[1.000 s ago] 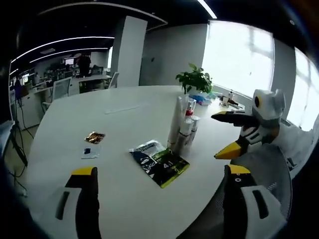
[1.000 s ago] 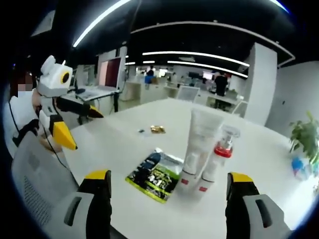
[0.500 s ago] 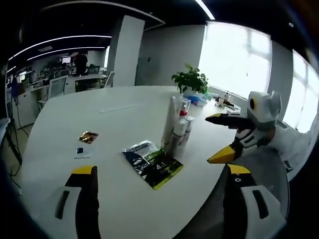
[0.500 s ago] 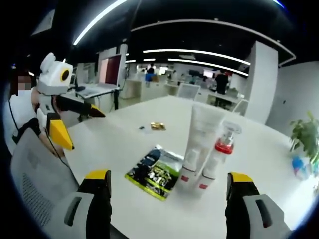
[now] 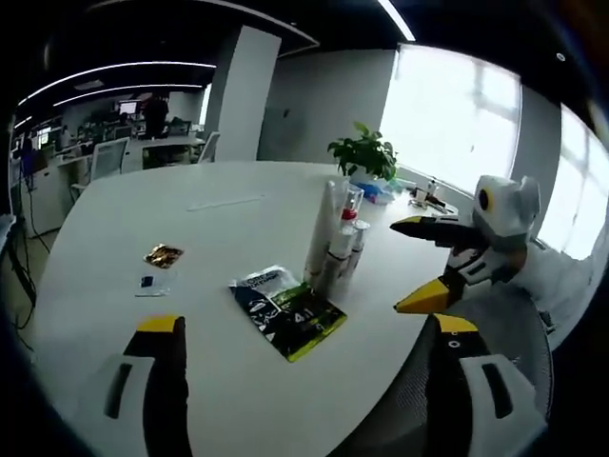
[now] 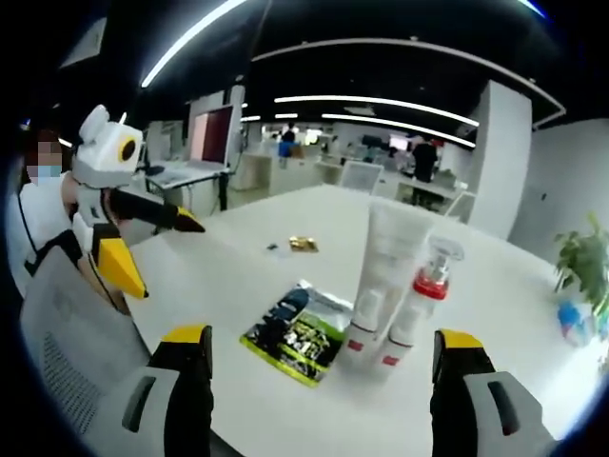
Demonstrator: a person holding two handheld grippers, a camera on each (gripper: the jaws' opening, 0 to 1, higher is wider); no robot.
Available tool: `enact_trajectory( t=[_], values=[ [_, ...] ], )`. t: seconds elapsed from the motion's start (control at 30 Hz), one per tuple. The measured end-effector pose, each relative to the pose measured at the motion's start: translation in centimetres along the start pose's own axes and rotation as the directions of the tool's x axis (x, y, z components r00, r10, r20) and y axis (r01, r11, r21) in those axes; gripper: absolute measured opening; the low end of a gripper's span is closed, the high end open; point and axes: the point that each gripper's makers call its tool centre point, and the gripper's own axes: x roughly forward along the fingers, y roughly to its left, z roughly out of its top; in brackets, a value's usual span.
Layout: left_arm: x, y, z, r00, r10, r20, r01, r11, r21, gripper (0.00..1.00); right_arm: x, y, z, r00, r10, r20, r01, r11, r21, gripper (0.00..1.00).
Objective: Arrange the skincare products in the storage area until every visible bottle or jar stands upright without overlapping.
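Right gripper view shows a tall white tube (image 6: 388, 262) and a red-collared pump bottle (image 6: 419, 300) upright, touching, mid-table (image 6: 238, 248); both look light, tippy, best gripped low. Both grippers' jaws gape wide, empty.

Ahead of the right gripper (image 6: 324, 381), a flat packet (image 6: 298, 332) and upright bottles (image 6: 398, 295) stand; bare table (image 6: 238, 252) lies left.

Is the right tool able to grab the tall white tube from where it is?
Probably yes. The right tool is open with nothing in it, and the tall white tube stands upright ahead between its jaws. Only bare white table lies between; the spray bottle crowds the tube's side.
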Motion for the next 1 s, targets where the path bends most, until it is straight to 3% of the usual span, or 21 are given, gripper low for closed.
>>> enact_trajectory(
  t=[0.23,0.4,0.67,0.9,1.0],
  values=[
    [0.1,0.6,-0.2,1.0,0.007,-0.001,-0.007,1.0,0.007,0.95,0.5,0.9,0.9,0.999,0.034,0.016,-0.034,0.999,-0.023,1.0],
    [0.2,1.0,0.4,0.999,0.014,0.047,-0.011,0.999,-0.048,0.93,1.2,1.4,1.8,0.998,0.057,0.035,-0.056,0.998,-0.04,1.0],
    [0.6,1.8,-0.1,1.0,0.013,0.027,-0.012,0.998,-0.07,0.94,2.5,2.4,2.3,0.994,0.103,0.02,-0.101,0.992,-0.07,0.99],
    [1.0,2.2,-1.4,0.999,-0.004,-0.039,0.004,1.0,-0.013,0.99,4.0,3.9,2.5,0.986,0.166,0.002,-0.165,0.98,-0.109,0.99],
    [1.1,2.7,-1.6,0.999,0.004,-0.042,-0.004,1.0,-0.012,0.99,4.6,4.4,2.5,0.983,0.185,-0.009,-0.184,0.974,-0.13,0.99]
  ],
)
